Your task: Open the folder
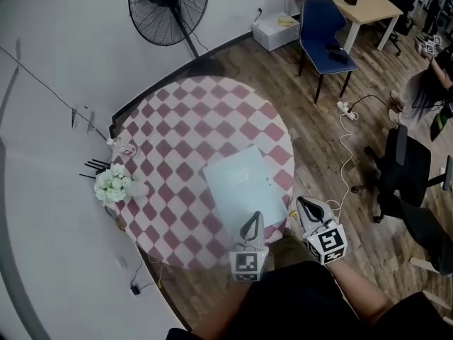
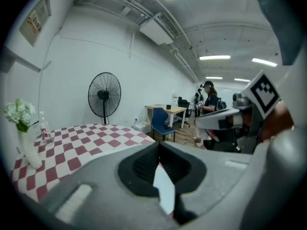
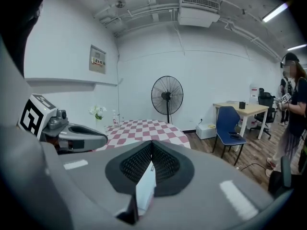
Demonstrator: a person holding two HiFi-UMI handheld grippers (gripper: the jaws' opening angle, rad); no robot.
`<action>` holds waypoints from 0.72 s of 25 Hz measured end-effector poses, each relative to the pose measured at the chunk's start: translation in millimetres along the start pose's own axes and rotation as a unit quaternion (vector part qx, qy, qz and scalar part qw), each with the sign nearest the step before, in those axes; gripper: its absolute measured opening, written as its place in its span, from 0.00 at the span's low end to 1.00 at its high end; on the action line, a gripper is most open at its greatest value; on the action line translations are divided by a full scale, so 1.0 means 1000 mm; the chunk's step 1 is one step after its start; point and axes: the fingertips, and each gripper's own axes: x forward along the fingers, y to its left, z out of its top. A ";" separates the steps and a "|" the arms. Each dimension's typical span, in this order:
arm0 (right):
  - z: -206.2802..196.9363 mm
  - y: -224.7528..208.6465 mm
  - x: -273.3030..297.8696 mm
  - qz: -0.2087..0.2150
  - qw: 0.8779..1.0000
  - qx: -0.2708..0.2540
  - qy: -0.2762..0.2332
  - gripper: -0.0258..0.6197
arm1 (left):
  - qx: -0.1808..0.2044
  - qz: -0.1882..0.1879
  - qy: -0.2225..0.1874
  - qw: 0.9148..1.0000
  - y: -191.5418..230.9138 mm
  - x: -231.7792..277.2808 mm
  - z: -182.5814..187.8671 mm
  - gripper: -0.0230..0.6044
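Folder point(image 1: 244, 190) lies flat & closed just ahead of both claws; pale blue, smooth, rectangular; round surface point(image 1: 177, 126) in red-white check; left claw point(image 1: 255, 216) & right claw point(image 1: 301, 200) pressed together.

The smooth grey moulded left gripper point(image 1: 253, 218), at lower centre of the head view, and the matching grey right gripper point(image 1: 304, 204) to its right both taper to a narrow tip. Each carries a white cube point(image 1: 247, 264) printed with black square markers. In the gripper views, each grey shell surrounds a dark recess lined with ribbed black pads point(image 2: 141, 166). The person wears dark clothing point(image 1: 297, 303), seen along the bottom edge.
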 end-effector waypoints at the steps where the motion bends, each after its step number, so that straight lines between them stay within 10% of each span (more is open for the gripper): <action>1: -0.004 -0.008 0.006 0.001 1.000 -0.001 0.007 0.04 | -0.001 0.000 0.009 1.000 -0.003 0.011 -0.007 0.04; 6: -0.028 -0.043 0.034 0.004 0.999 0.009 0.035 0.04 | -0.028 -0.044 0.095 0.994 -0.029 0.054 -0.060 0.05; 18: -0.111 -0.042 0.062 0.034 0.994 0.025 0.101 0.04 | 0.077 -0.142 0.209 0.965 -0.074 0.085 -0.165 0.41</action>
